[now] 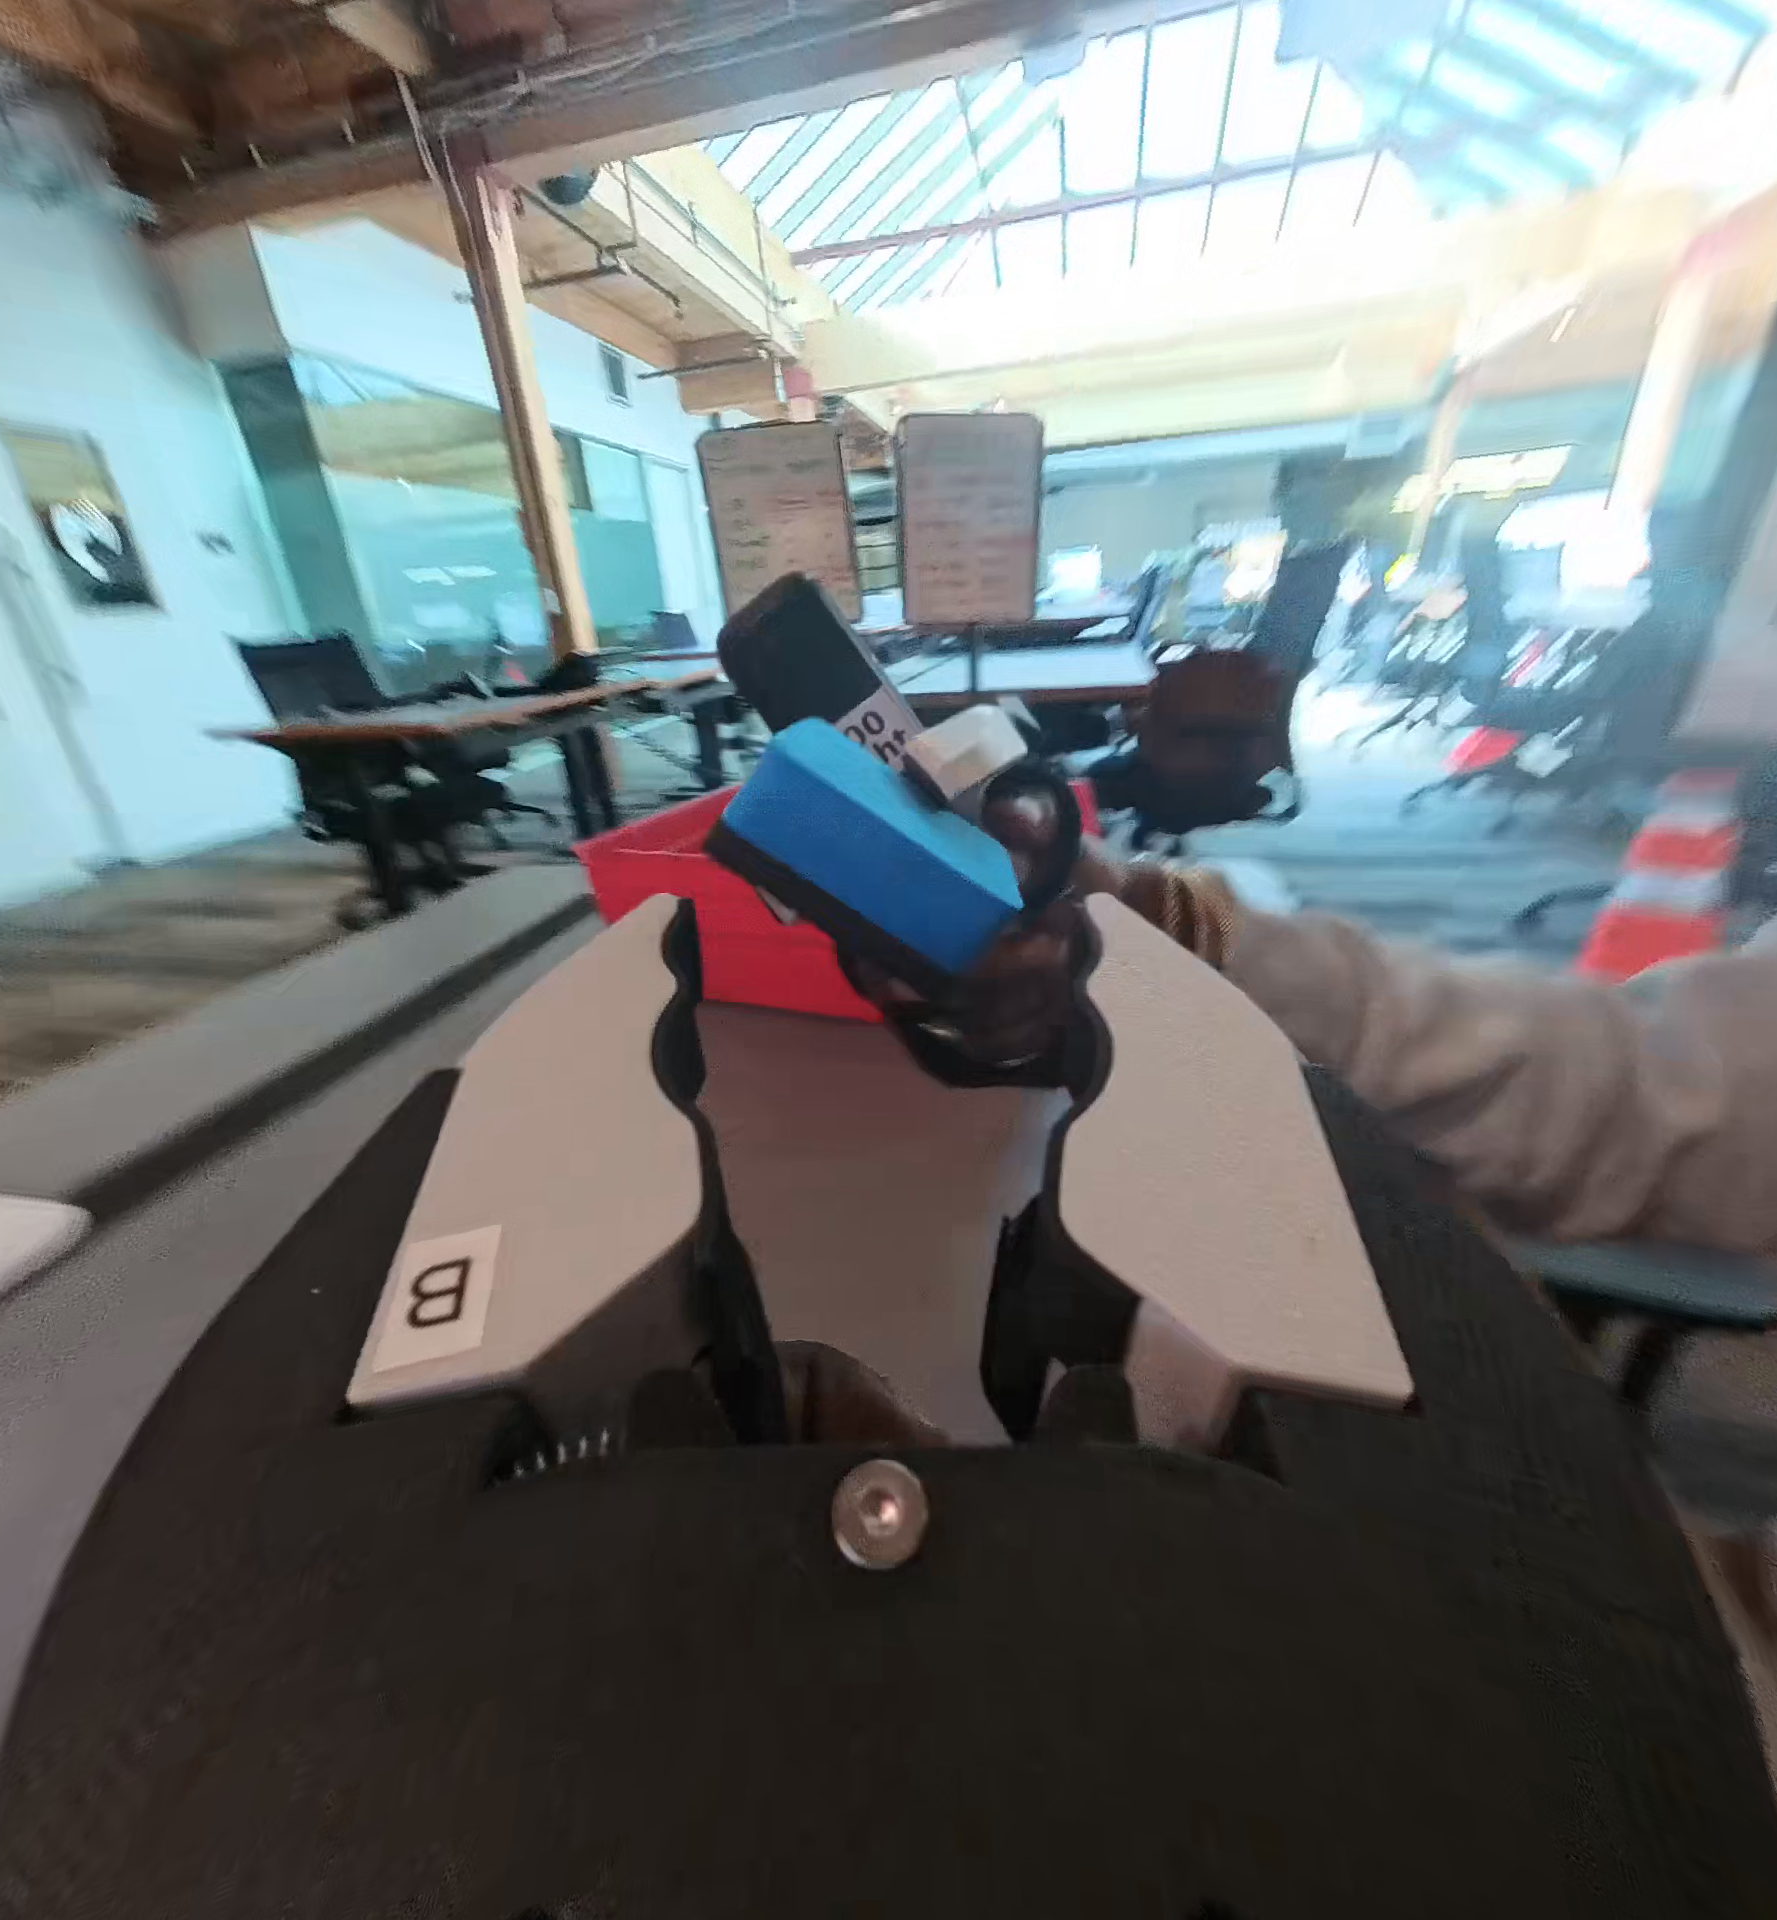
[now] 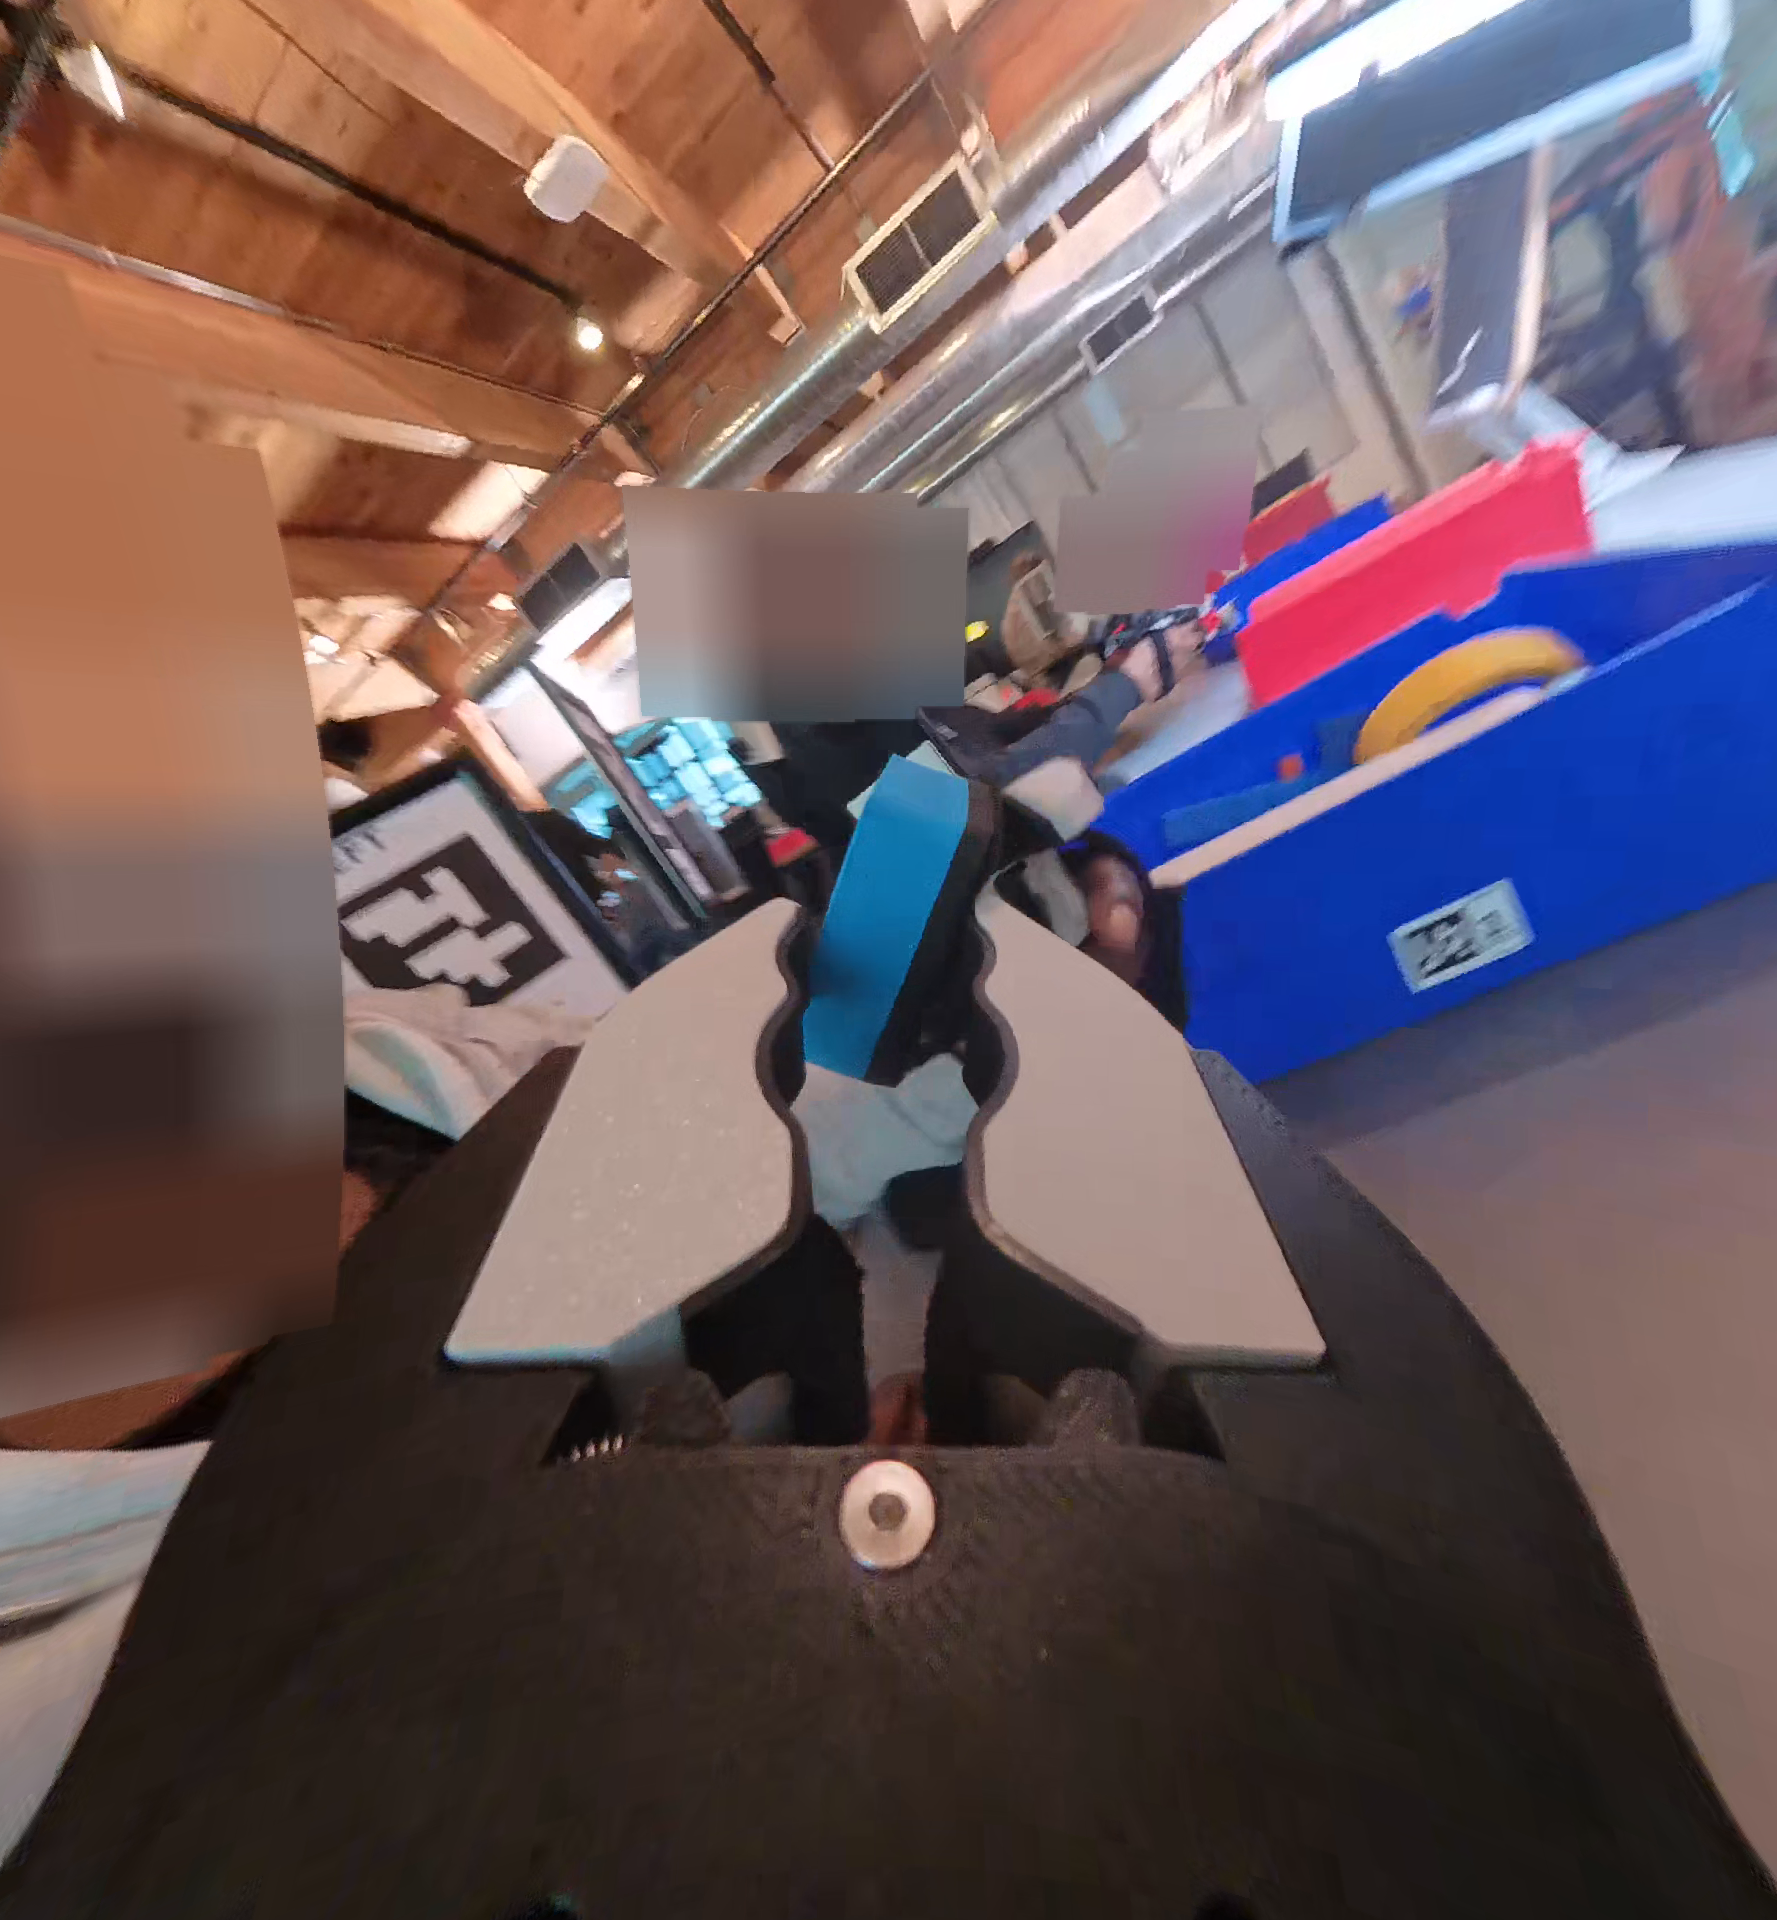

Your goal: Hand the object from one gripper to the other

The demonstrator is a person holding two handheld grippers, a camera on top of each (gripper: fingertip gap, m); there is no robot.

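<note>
Skylit office behind, the right gripper point(image 2: 884, 997) is clamped on the blue eraser point(image 1: 863, 868), offering it above the red bin point(image 1: 759, 935); the left gripper point(image 1: 879, 987) waits spread wide just below, ready to receive.

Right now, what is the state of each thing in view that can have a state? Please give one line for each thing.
left gripper: open, fingers apart, empty.
right gripper: shut on the blue eraser, which stands between its fingers.
blue eraser: held off the table, tilted, blue foam over a black layer.
blue bin: open on top, on the table, a yellow tape roll inside.
red bin: on the table, contents hidden.
</note>
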